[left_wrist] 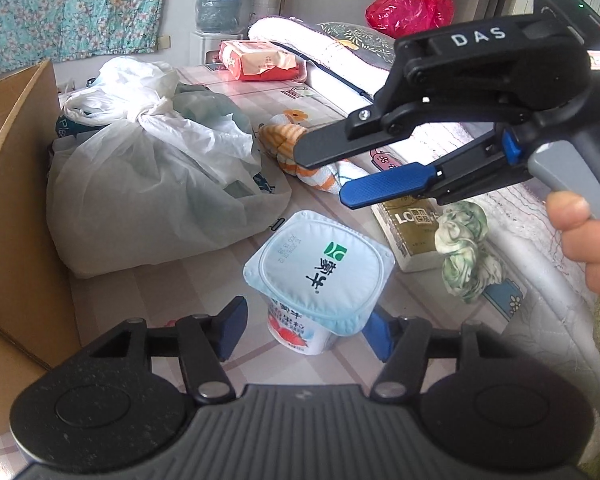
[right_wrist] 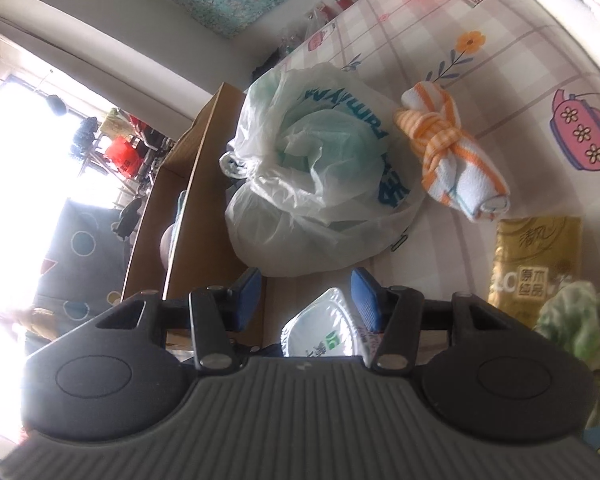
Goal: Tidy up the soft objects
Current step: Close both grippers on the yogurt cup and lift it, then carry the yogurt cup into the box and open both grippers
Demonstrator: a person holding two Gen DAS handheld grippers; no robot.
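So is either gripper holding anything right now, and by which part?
Nothing is held. The left gripper straddles the yogurt cup with its pads clear of it; the right gripper hangs open in the air.

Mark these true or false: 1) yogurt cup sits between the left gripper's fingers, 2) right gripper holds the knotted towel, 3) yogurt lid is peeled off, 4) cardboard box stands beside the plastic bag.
1) True: the yogurt cup stands between the open fingers of the left gripper.
2) False: the right gripper is empty; the knotted towel lies on the table.
3) False: the lid is still sealed.
4) True: the cardboard box stands against the plastic bag.
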